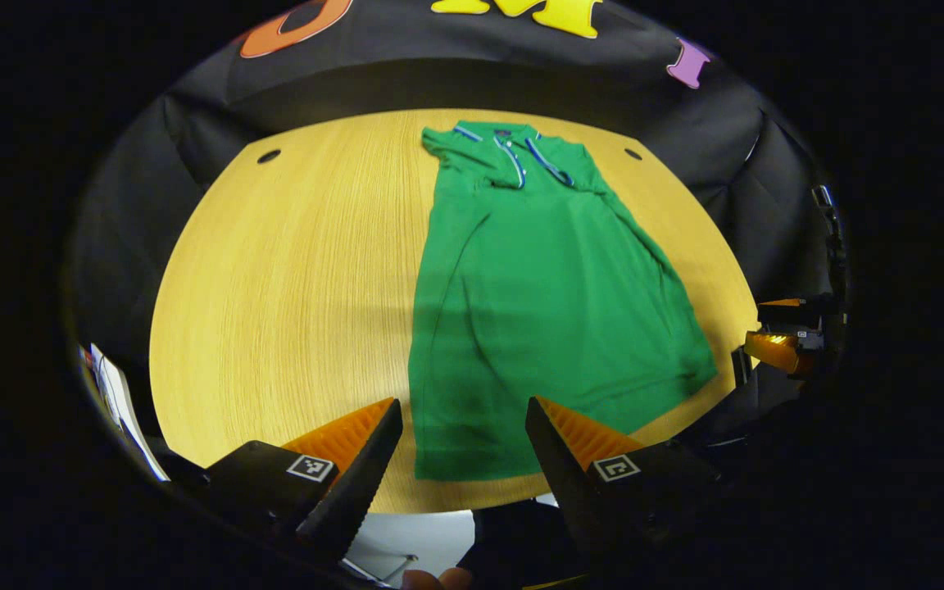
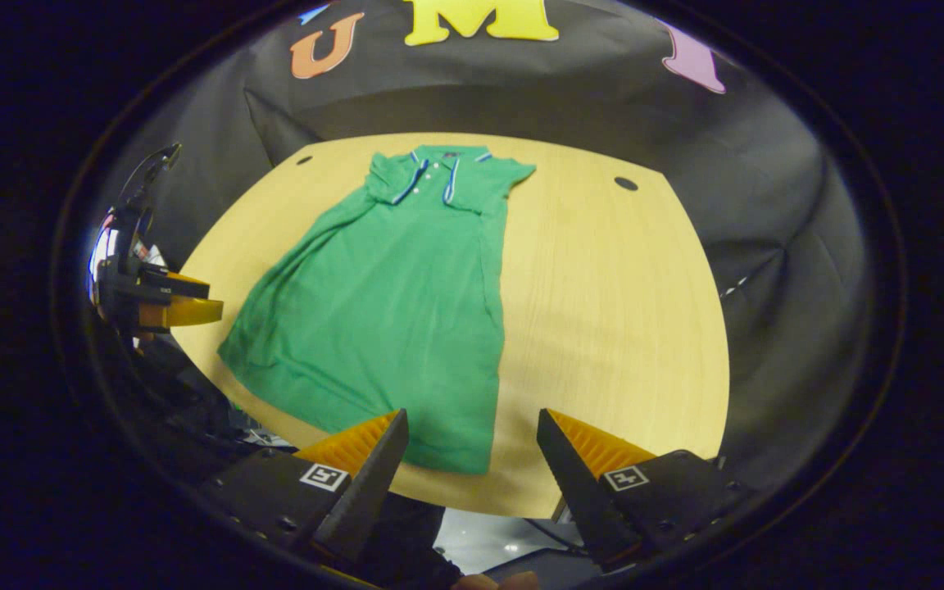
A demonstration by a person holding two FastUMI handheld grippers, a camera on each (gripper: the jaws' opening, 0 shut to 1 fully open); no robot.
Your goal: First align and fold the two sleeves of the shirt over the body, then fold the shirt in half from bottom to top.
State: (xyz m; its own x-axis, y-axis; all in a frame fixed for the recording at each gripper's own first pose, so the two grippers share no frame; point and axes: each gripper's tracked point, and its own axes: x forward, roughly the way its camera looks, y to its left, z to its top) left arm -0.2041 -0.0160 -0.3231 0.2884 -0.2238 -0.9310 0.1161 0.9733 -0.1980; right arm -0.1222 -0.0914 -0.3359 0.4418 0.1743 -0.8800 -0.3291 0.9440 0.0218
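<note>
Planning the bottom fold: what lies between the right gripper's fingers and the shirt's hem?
Only bare table, seen in the right gripper view: the open right gripper hangs near the green shirt's hem corner.

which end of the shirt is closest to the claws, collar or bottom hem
The bottom hem. It lies at the near table edge, just ahead of both open claws, while the striped collar sits at the far side by the wall.

the shirt (image 1: 554, 303) was soft matt knit cloth, lying mostly smooth with a few creases, its collar (image 2: 433, 176) edged in woven trim. the table (image 1: 292, 279) was pale wood with fine straight grain and a faint satin sheen. the wall (image 2: 767, 213) was matt cloth.
</note>
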